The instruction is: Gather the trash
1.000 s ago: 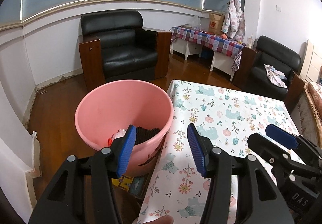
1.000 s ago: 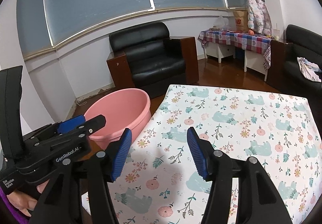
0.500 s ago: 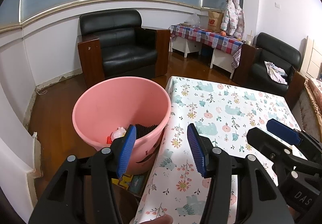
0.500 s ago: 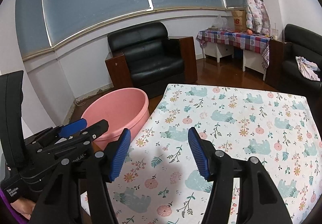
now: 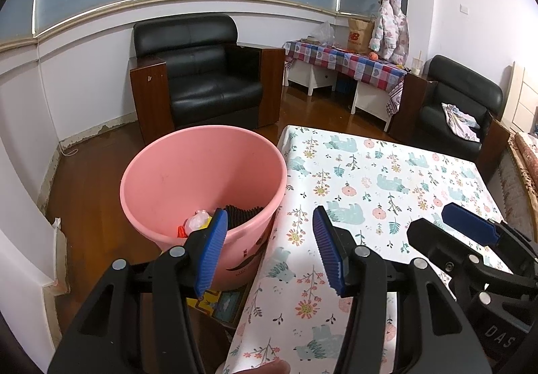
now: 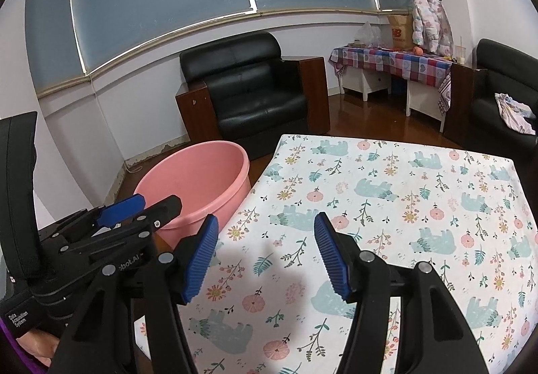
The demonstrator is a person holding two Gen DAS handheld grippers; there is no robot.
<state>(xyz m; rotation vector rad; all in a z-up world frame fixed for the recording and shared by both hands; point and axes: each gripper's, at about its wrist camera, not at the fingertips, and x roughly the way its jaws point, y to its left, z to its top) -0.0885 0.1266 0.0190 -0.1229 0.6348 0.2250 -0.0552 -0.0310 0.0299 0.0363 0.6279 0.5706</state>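
A pink bucket (image 5: 168, 179) stands on the floor left of the table and holds trash (image 5: 198, 221), with a black ribbed piece (image 5: 242, 214) beside it. The bucket also shows in the right wrist view (image 6: 198, 172). My left gripper (image 5: 267, 249) is open and empty, above the gap between the bucket's near rim and the table's left edge. My right gripper (image 6: 265, 254) is open and empty over the floral tablecloth (image 6: 403, 206). The right gripper also shows in the left wrist view (image 5: 467, 229). The left gripper shows in the right wrist view (image 6: 121, 206).
The floral table (image 5: 386, 179) fills the right side. A black armchair (image 5: 201, 78) stands behind the bucket. A side table with a checked cloth (image 5: 346, 58) and a second black chair (image 5: 460, 105) are further back. A coloured box (image 5: 218, 301) lies under the table edge.
Both grippers have drawn back and risen slightly, so the bucket and table look a little farther and lower. Both grippers stay open and empty.
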